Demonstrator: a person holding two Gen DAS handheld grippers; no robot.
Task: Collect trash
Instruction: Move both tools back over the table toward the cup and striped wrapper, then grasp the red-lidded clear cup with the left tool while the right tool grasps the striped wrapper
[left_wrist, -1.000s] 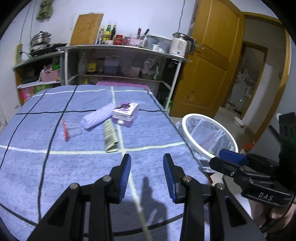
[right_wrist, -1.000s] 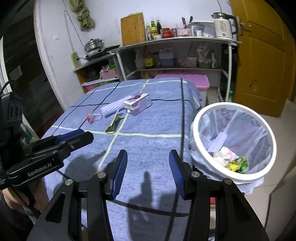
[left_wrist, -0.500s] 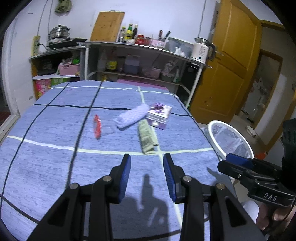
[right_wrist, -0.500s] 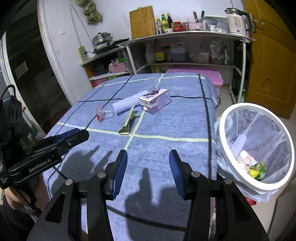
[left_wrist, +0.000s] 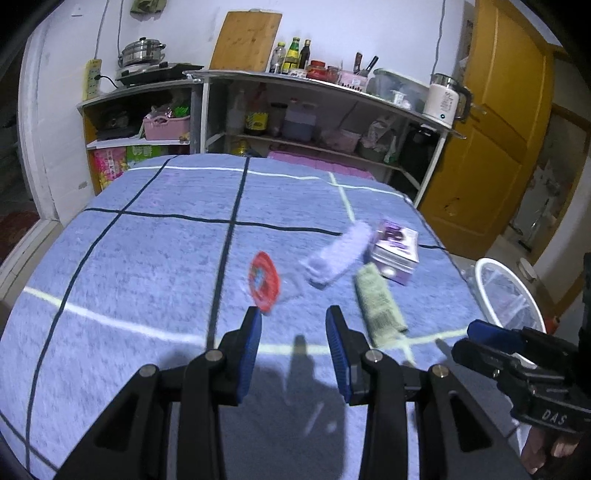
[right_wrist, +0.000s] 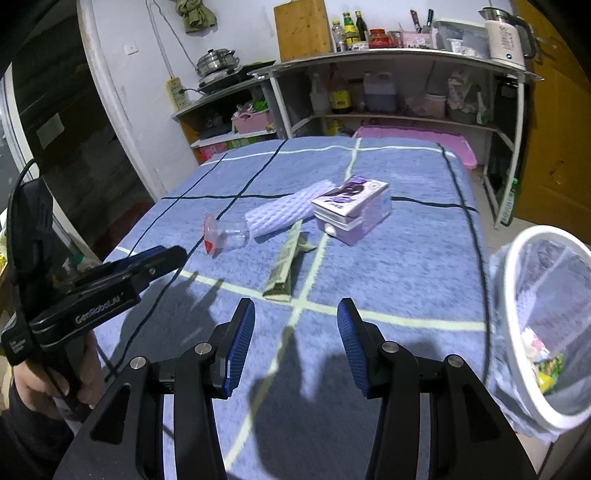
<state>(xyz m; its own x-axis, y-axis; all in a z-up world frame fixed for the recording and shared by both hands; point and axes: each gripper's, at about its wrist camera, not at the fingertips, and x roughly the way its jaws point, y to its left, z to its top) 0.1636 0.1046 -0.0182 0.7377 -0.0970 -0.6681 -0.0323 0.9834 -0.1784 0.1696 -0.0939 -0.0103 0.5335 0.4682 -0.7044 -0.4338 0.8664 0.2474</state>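
Observation:
Trash lies on the blue checked cloth: a clear plastic cup with a red rim (left_wrist: 263, 281) (right_wrist: 224, 236), a lilac foam sleeve (left_wrist: 338, 254) (right_wrist: 282, 213), a green wrapper (left_wrist: 380, 304) (right_wrist: 286, 263) and a purple-white box (left_wrist: 396, 250) (right_wrist: 352, 212). My left gripper (left_wrist: 293, 328) is open and empty, just short of the cup. My right gripper (right_wrist: 295, 323) is open and empty, short of the wrapper. The mesh bin (left_wrist: 511, 291) (right_wrist: 517, 266) stands off the table's right edge with trash inside.
Shelving with bottles, pots and a kettle (left_wrist: 445, 99) runs behind the table. A yellow door (left_wrist: 491, 147) is at the right. The table's right edge (right_wrist: 480, 258) borders the bin. Each gripper shows in the other's view: the right one (left_wrist: 517, 354), the left one (right_wrist: 110, 280).
Both grippers moved forward and left over the table toward the trash. The cup now sits just ahead of the left fingers; the bin slid to the right in both views. Both jaws stayed open.

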